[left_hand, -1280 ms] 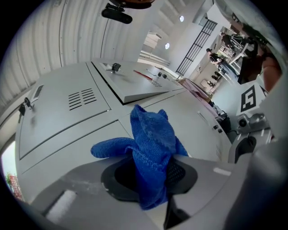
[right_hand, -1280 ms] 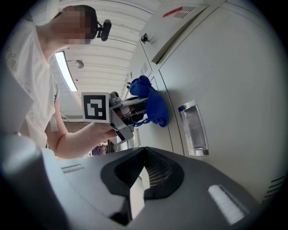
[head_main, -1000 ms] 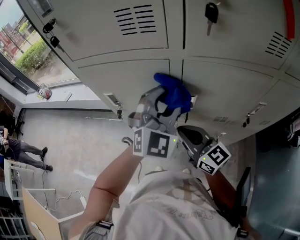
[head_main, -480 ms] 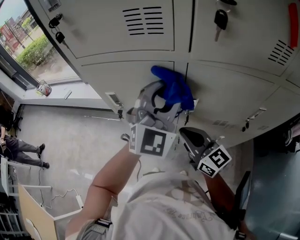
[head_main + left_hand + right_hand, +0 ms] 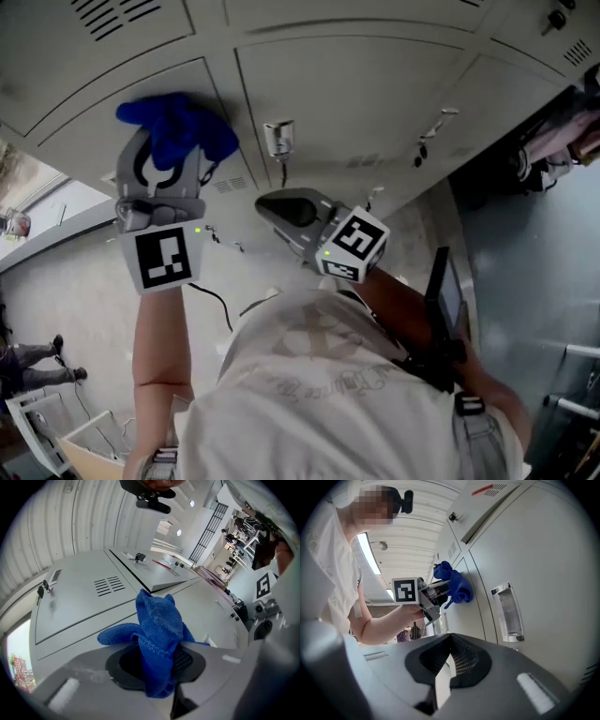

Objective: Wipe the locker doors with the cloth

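Note:
A blue cloth is bunched in my left gripper, which is shut on it and presses it against a grey locker door. In the left gripper view the cloth sticks up from between the jaws of the left gripper, its tip at the door. My right gripper hangs shut and empty, a little to the right and off the door. From the right gripper view, the right gripper points along the lockers; the cloth and left gripper are ahead.
A metal handle plate sits on the door right of the cloth, also seen as a recessed handle. Vent slots lie above the cloth. A person's legs rest on the floor at lower left. A dark chair stands at right.
The left gripper has carried the cloth leftwards along the door, away from the seam and handle plate. The head view has swung sideways. The right gripper stays shut and off the door.

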